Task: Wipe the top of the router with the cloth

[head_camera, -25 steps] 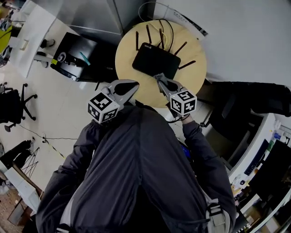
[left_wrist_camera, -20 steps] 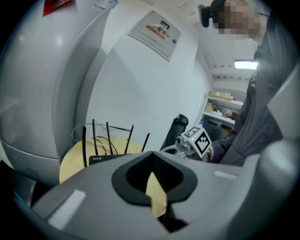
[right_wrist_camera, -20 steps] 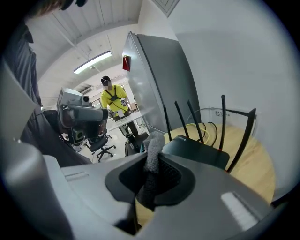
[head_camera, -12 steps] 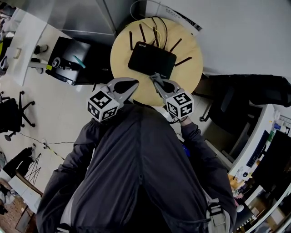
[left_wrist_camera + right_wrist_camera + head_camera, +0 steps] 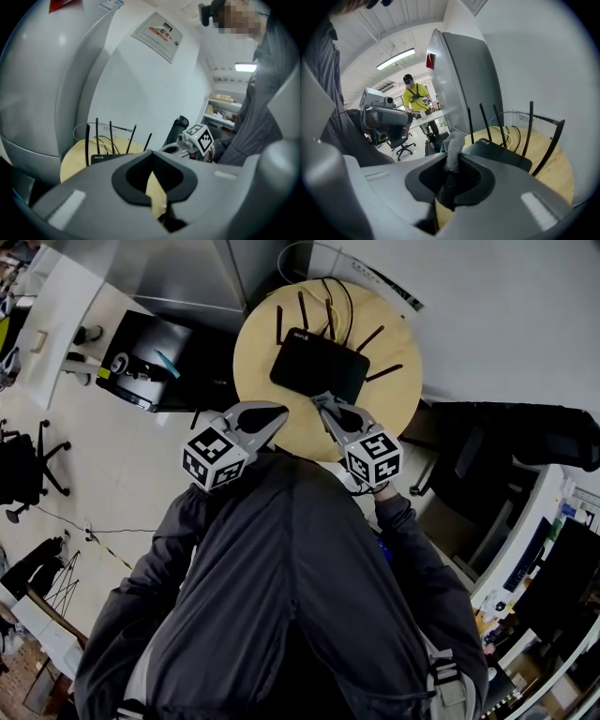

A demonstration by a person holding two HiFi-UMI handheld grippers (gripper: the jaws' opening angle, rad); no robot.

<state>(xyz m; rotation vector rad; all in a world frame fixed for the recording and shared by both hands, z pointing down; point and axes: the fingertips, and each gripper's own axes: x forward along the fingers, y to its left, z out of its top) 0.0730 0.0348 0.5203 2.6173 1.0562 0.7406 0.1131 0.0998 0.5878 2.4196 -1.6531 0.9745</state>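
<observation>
A black router point(image 5: 319, 365) with several upright antennas lies on a round wooden table point(image 5: 272, 352). My right gripper point(image 5: 322, 399) sits at the router's near edge, shut on a grey cloth point(image 5: 452, 157) that sticks up between its jaws. In the right gripper view the router point(image 5: 501, 153) lies just ahead of the cloth. My left gripper point(image 5: 277, 412) hovers over the table's near left edge, its jaws closed with nothing in them. From the left gripper view the router point(image 5: 105, 157) shows low on the table point(image 5: 77, 161), with the right gripper's marker cube point(image 5: 202, 138) beside it.
Cables point(image 5: 333, 296) trail off the table's far side to the wall. A tall grey cabinet point(image 5: 468, 79) stands to the left, a black case point(image 5: 155, 357) on the floor beside it, a dark chair point(image 5: 506, 446) to the right. A person in yellow point(image 5: 414, 101) stands far off.
The head camera has shifted slightly. Both grippers keep about the same place relative to the router, the right one still shut on the cloth.
</observation>
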